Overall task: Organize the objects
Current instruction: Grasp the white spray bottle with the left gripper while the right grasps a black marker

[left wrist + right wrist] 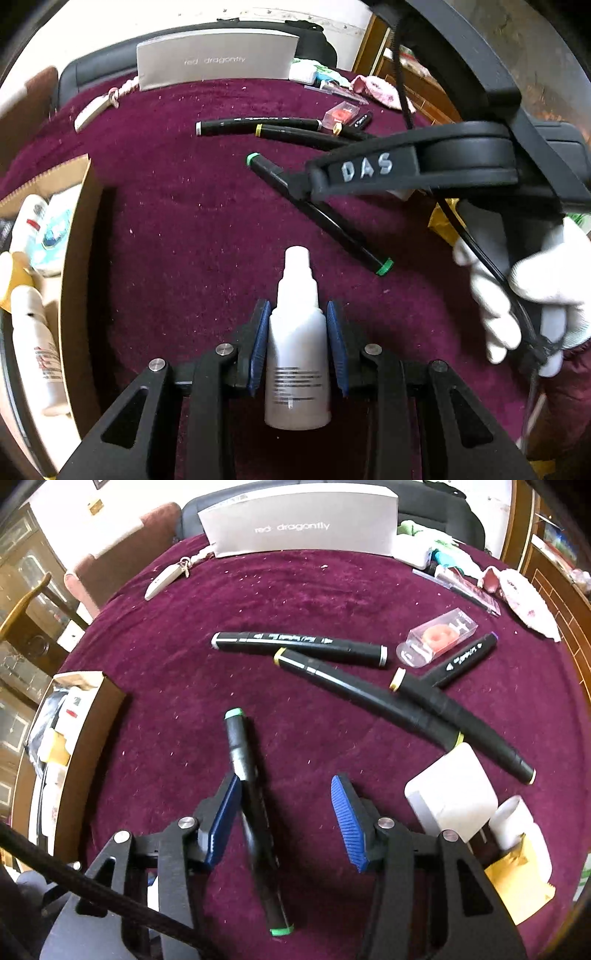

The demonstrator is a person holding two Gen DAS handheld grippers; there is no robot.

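My left gripper (pixel 298 332) is shut on a white spray bottle (pixel 298 354), held just above the maroon cloth. My right gripper (pixel 286 812) is open and straddles a black marker with green caps (pixel 251 794), which lies on the cloth against the left pad. The same marker (pixel 332 221) shows in the left wrist view under the right gripper's fingers (pixel 321 177). Several more black markers (pixel 299 646) lie further back. A cardboard box (pixel 74 258) with bottles stands at the left.
A grey "red dragonfly" box (pixel 299 528) stands at the back. A clear case with an orange ring (pixel 439 635), a white cube (pixel 450 794), a white cup (pixel 513 819) and a yellow packet (pixel 517 882) lie at the right. A key fob (pixel 162 579) lies back left.
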